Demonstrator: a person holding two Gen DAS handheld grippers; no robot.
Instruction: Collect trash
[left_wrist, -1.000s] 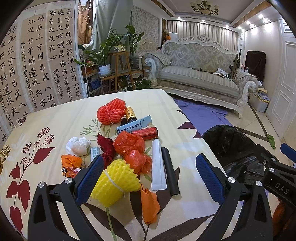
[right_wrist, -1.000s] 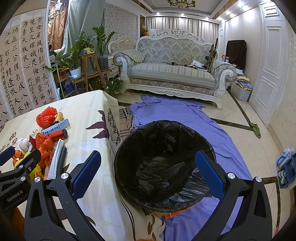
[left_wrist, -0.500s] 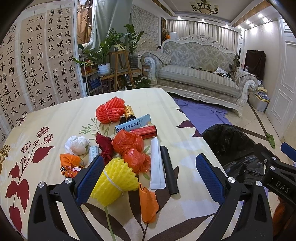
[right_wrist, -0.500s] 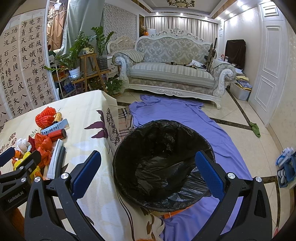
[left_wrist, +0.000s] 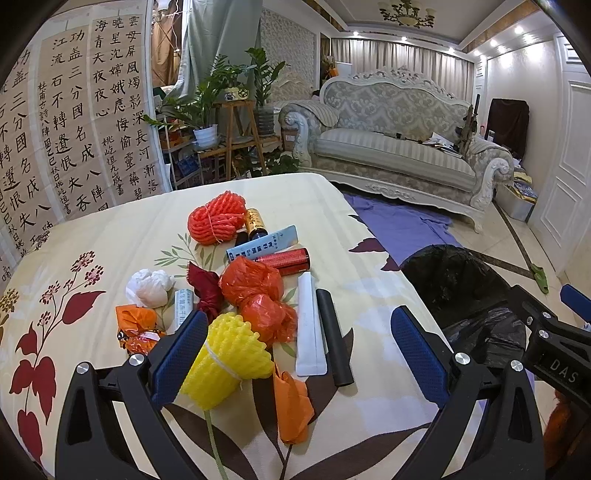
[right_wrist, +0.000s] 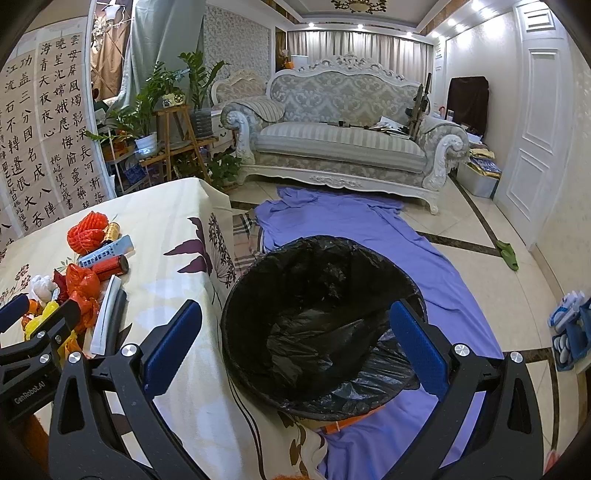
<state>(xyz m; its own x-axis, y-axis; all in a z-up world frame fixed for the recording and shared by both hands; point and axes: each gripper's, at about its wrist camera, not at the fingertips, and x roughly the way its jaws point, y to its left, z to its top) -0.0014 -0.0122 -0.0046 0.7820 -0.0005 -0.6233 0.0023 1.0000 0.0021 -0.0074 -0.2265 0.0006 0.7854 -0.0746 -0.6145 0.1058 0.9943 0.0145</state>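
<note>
The left gripper (left_wrist: 295, 343) is hovering wide open and empty over the desk (left_wrist: 369, 266), the yellow foam net (left_wrist: 225, 354) lying just ahead beside its left finger, pointing away-right. The right gripper (right_wrist: 295, 339) is waiting open, empty, over the black bin (right_wrist: 317, 325).

The left gripper (left_wrist: 297, 354) finger hides part of the yellow net (left_wrist: 225, 358). The bin (left_wrist: 458, 280) sits partly behind the right gripper (right_wrist: 295, 347).
</note>
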